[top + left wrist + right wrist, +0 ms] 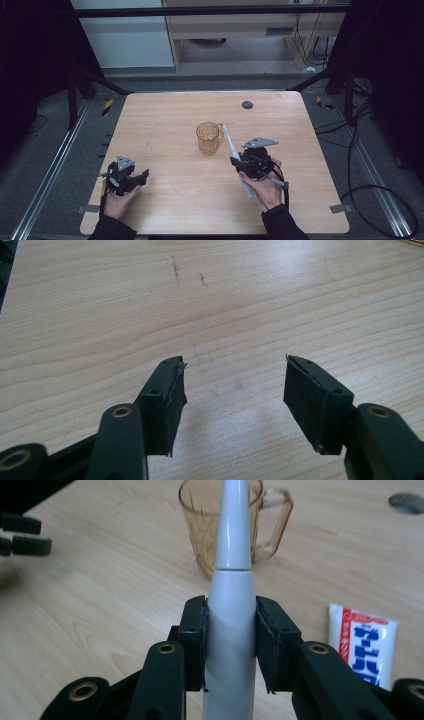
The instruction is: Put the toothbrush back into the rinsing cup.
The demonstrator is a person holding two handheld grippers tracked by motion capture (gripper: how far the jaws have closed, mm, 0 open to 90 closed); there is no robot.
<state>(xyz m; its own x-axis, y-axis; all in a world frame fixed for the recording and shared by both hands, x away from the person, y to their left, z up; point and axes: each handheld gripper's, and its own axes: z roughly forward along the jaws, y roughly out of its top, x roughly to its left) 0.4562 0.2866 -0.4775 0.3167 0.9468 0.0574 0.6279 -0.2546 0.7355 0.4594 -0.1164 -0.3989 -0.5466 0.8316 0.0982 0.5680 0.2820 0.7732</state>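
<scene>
The white electric toothbrush (231, 630) is sitting clamped in the right hand-held gripper (231, 645), lifted off the bench (165, 115) near its middle, tip pointing at the amber glass mug (208, 138). Toothpaste tube (364, 645) is lying just beside it. Left hand-held gripper (235, 390) is hanging near the front-left corner, jaws apart, holding nothing.

White tube (364, 645) with blue lettering on wooden table (165, 125)

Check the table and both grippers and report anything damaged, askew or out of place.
Little stands out. The left gripper has frayed, ragged edges on its pads. The right gripper holds the white electric toothbrush squarely. The amber mug stands upright, and the toothpaste tube lies flat on the table.
</scene>
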